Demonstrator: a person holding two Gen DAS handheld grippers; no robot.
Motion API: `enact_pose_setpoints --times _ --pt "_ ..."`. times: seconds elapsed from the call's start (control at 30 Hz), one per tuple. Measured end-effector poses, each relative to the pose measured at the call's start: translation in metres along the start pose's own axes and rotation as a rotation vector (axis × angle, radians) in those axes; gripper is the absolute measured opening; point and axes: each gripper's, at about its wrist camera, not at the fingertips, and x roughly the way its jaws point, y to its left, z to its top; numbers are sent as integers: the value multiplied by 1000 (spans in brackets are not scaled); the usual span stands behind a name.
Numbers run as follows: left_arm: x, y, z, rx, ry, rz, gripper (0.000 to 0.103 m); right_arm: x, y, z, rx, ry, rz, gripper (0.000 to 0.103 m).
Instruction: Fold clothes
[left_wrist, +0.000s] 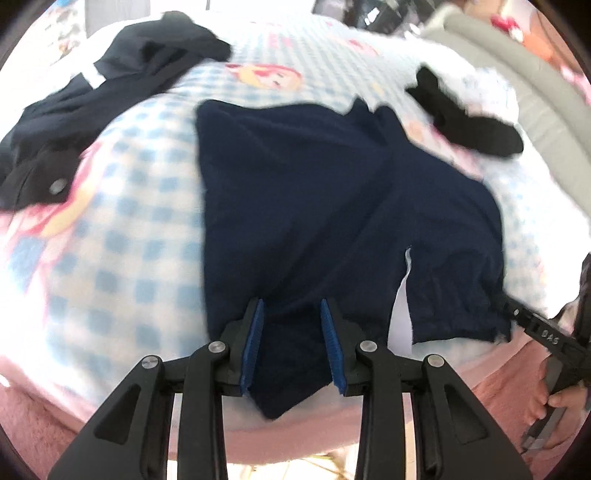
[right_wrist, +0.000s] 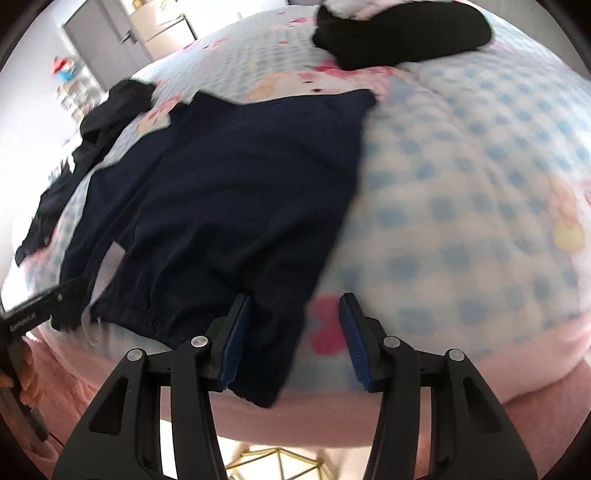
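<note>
A navy garment (left_wrist: 314, 192) lies spread on the checked bed cover (left_wrist: 129, 240), its gathered waistband toward me and a white label (left_wrist: 400, 314) sticking out of it. My left gripper (left_wrist: 293, 345) is open over the near left corner, and cloth lies between its blue pads. In the right wrist view the same garment (right_wrist: 229, 192) reaches the left pad of my right gripper (right_wrist: 295, 343). That gripper is open, and bare cover shows beside its right pad. Each view catches a finger of the other gripper at its edge (left_wrist: 532, 325) (right_wrist: 48, 306).
A black garment (left_wrist: 110, 85) is heaped at the far left of the bed. A smaller black item (right_wrist: 399, 33) lies at the far right near a white one. A pink blanket (left_wrist: 37, 424) lines the near bed edge. A gold wire object (right_wrist: 277, 461) stands below it.
</note>
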Motion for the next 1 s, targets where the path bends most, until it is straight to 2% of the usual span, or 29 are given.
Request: enact_pose_setpoints --times 0.07,0.13,0.2,0.33,0.43,0.5,0.53,0.57,0.63,0.8,0.83,0.87,0.9,0.93,1.0 --pt "-8 8 -5 -34 -18 -38 34 -11 -3 1 28 -27 5 51" --pt "-12 14 -12 -52 -26 -73 35 -18 0 -1 31 -43 46 51" --pt "-9 16 -19 -51 -16 -45 36 -18 2 -5 38 -31 88 52" --pt "-6 27 -26 -70 11 -11 35 4 3 -14 -9 29 17 51" --pt "-18 36 -24 -106 -31 -25 37 1 1 -11 -6 22 -25 50" --pt "-20 47 -24 -157 -32 -105 38 -4 3 -9 -5 7 -30 52" --pt "-18 54 -25 -197 -18 -160 39 -6 4 -8 0 -1 -11 52" --pt "-16 56 -27 -210 -10 -180 39 -7 4 -7 8 1 15 52" --pt "-13 54 -33 -191 0 -180 39 -1 5 -7 33 35 64 52" --pt "-4 46 -41 -165 -1 -189 37 13 5 -10 65 60 72 53" --pt "-7 44 -44 -160 -7 -181 35 12 8 -11 71 61 71 50" --pt "-6 45 -41 -152 -10 -170 29 11 13 -13 63 58 68 41" --pt "-6 43 -41 -143 -14 -163 21 7 18 -14 42 51 64 37" --pt "-10 41 -40 -135 -23 -161 20 4 23 -15 21 44 59 29" --pt "-18 39 -38 -123 -45 -166 18 -1 26 -13 17 29 67 23"
